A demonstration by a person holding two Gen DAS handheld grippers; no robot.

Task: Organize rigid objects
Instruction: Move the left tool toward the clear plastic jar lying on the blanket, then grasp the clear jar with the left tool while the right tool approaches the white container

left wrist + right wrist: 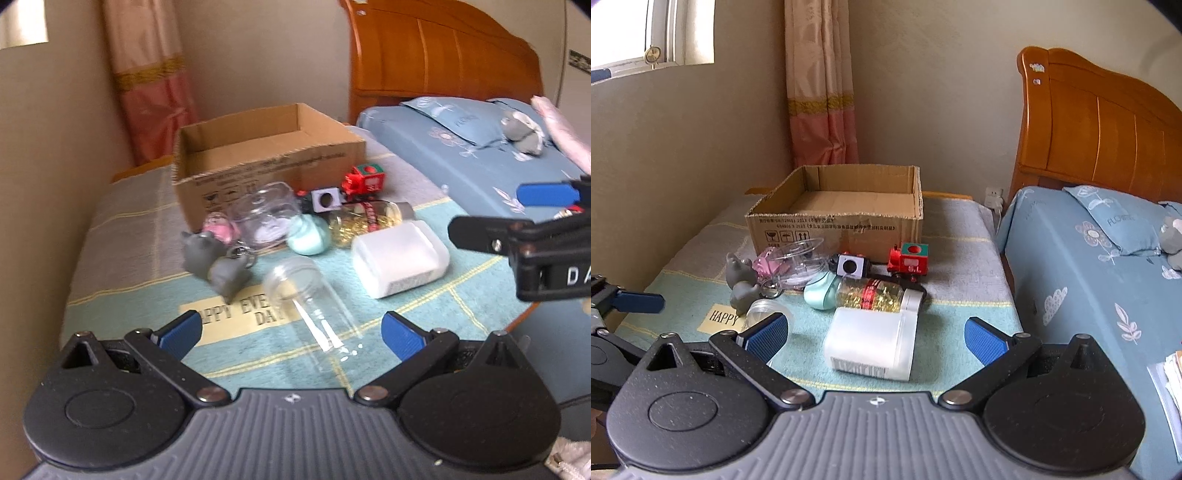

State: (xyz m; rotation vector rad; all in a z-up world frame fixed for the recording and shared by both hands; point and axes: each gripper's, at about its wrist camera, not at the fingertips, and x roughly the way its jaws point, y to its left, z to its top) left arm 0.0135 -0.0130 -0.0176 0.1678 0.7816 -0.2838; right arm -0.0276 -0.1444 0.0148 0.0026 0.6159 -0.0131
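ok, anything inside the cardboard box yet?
The cardboard box looks empty: bare floor and inner walls show in the right wrist view. The strip just behind its near wall is hidden. The toys and bottles all lie outside, in front.

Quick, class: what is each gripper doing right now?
Left gripper: open, holding nothing, clear jar ahead.
Right gripper: open, holding nothing.

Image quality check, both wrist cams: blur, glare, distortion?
Left wrist view: soft with motion blur, clear jar smeared with streaky glints, headboard bowed by the fisheye. Right wrist view: sharper, print on the cardboard box partly legible, window blown out, walls curved at the edges.
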